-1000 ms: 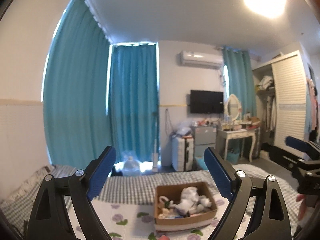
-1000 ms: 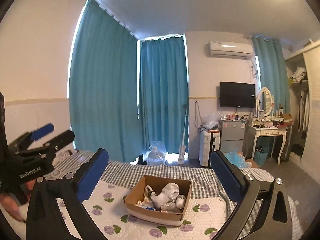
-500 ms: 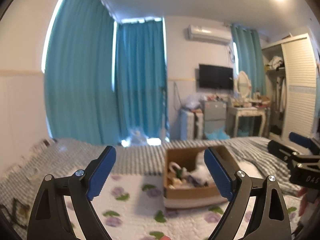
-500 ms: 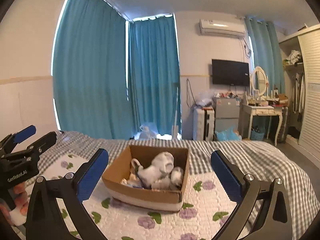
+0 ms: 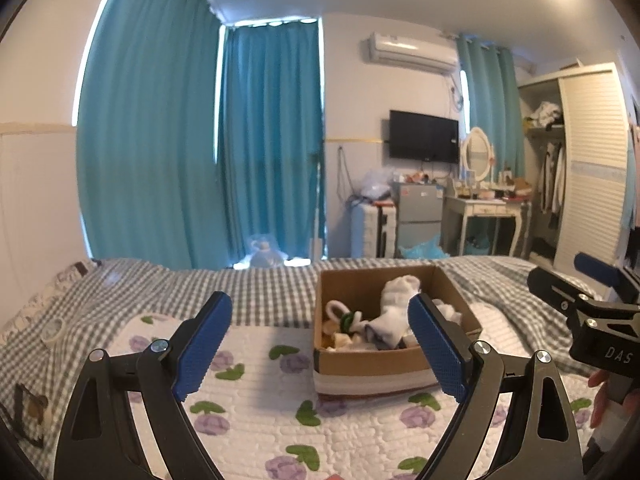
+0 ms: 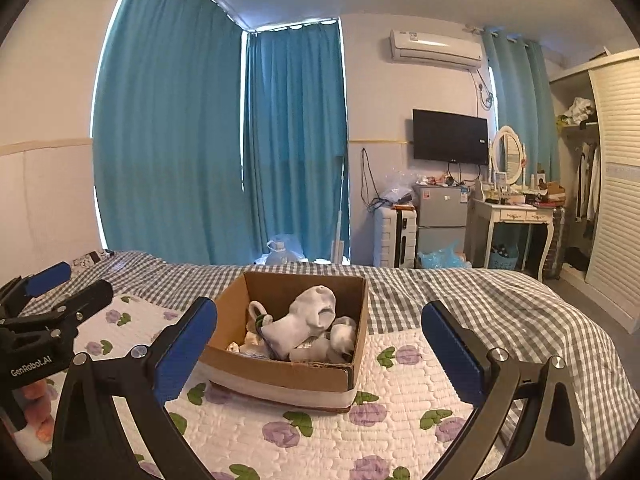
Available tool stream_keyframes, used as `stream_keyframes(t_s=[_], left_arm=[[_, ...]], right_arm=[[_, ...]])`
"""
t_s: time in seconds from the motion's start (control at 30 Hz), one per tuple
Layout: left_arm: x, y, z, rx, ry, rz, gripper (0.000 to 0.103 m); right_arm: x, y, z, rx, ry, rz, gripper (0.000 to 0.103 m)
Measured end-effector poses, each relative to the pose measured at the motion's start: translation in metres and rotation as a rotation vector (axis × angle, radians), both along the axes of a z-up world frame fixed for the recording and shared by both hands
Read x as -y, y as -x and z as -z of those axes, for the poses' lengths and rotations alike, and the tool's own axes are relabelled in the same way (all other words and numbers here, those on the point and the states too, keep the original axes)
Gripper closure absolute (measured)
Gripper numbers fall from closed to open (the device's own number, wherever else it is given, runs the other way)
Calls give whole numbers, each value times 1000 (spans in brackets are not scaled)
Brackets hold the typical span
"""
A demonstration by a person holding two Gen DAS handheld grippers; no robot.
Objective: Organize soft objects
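Note:
An open cardboard box (image 5: 376, 362) (image 6: 280, 372) sits on the bed. It holds white socks (image 5: 394, 312) (image 6: 306, 318) and other small soft items. My left gripper (image 5: 320, 344) is open and empty above the quilt, with the box just beyond its right finger. My right gripper (image 6: 320, 344) is open and empty, with the box between and beyond its fingers. Each gripper also shows at the edge of the other's view: the right one (image 5: 576, 284) and the left one (image 6: 60, 284).
The bed has a white floral quilt (image 5: 256, 408) over a grey checked sheet (image 6: 460, 292). A roll of tape (image 5: 53, 330) lies at the bed's left. Teal curtains, a fridge (image 6: 440, 220), a dressing table (image 6: 516, 216) and a wardrobe stand behind.
Both grippers have tilted down and come nearer the bed, so the box looks larger and closer. Both stay open.

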State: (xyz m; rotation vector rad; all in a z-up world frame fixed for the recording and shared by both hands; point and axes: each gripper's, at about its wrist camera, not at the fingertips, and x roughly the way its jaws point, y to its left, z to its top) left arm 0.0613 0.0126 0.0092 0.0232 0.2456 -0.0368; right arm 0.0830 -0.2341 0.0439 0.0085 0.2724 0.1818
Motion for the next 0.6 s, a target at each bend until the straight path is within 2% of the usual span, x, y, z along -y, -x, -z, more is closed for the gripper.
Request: stream_keyframes(t_s=[0.1, 0.6], left_arm=[[3, 0, 2, -5, -9, 4, 12], [0, -1, 4, -17, 9, 3, 12]], right_arm=[[-4, 4, -1, 26, 21, -5, 0], [-8, -1, 6, -13, 22, 0, 0]])
